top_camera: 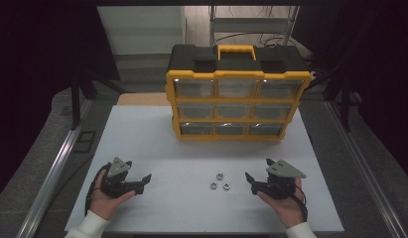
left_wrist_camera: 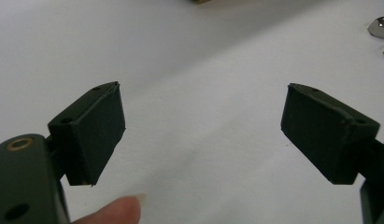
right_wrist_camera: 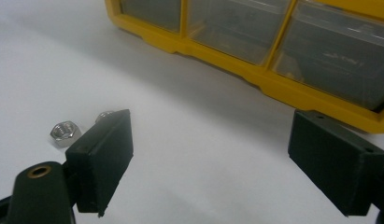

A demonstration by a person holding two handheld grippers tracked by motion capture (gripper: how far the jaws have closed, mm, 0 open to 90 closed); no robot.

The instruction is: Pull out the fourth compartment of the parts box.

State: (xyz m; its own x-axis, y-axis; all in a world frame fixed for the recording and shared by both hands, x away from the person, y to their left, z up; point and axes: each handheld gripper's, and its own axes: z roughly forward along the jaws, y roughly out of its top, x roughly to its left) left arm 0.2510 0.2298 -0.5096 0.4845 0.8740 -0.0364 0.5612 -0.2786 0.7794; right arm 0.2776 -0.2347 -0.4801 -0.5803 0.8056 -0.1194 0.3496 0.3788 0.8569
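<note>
High view first: a white tabletop [top_camera: 157, 144] carries a yellow-and-black organiser [top_camera: 237, 94] toward the far side, standing upright with three rows of three clear drawers facing the person; its black top has a yellow handle [top_camera: 236, 51] in the middle. Nearer the person, three small metal nuts [top_camera: 219, 181] lie in a loose cluster on the bare white surface, close together, between the two hands and somewhat nearer the right one.

Left tongs [top_camera: 143, 181] rest low over the tabletop at the near left, cradled in the left hand [top_camera: 106, 201]; the jaws point toward the nuts and stand spread apart with nothing between them. Right tongs [top_camera: 249, 181] sit at the near right in the right hand [top_camera: 286, 204], jaws aimed leftward at the nuts, likewise released and empty; a white sleeve [top_camera: 90, 225] shows at each wrist.

Left gripper view: both black pads stand wide apart over white surface; a fingertip [left_wrist_camera: 117, 211] shows at the bottom edge; two of the nuts [left_wrist_camera: 379, 27] peek in at the upper right, well beyond the jaws.

Right gripper view: the jaws gape; one nut [right_wrist_camera: 64, 132] lies just left of the left jaw, another half hidden behind it; the organiser's bottom drawers [right_wrist_camera: 292, 42] cross the top.
</note>
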